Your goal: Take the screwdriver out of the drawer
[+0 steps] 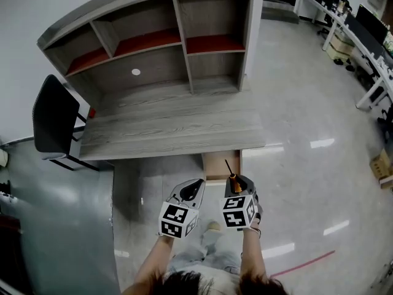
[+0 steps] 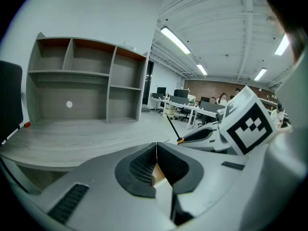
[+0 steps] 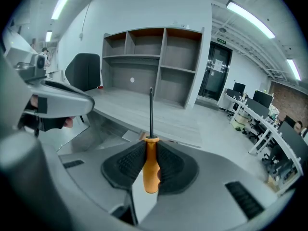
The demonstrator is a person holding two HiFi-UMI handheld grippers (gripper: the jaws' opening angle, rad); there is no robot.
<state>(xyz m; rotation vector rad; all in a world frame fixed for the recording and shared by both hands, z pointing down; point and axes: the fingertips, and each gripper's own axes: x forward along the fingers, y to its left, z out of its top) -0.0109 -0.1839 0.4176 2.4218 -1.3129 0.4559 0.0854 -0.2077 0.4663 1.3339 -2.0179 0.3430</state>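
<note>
The screwdriver (image 1: 232,176) has an orange handle (image 3: 151,166) and a thin black shaft (image 3: 150,110). My right gripper (image 1: 239,184) is shut on the handle, and the shaft points up and forward toward the desk. Both are held in the air just in front of the open light-wood drawer (image 1: 216,165) under the desk's front edge. My left gripper (image 1: 195,189) hovers beside it on the left, jaws shut with nothing between them (image 2: 157,151). In the left gripper view the screwdriver (image 2: 172,128) shows to the right, sticking out of the right gripper (image 2: 211,133).
A grey wooden desk (image 1: 172,128) carries a hutch of open shelves (image 1: 153,42). A black chair (image 1: 55,118) stands at its left end and a grey panel (image 1: 61,214) lies below that. Office desks with monitors (image 1: 362,35) line the far right, over shiny floor (image 1: 307,183).
</note>
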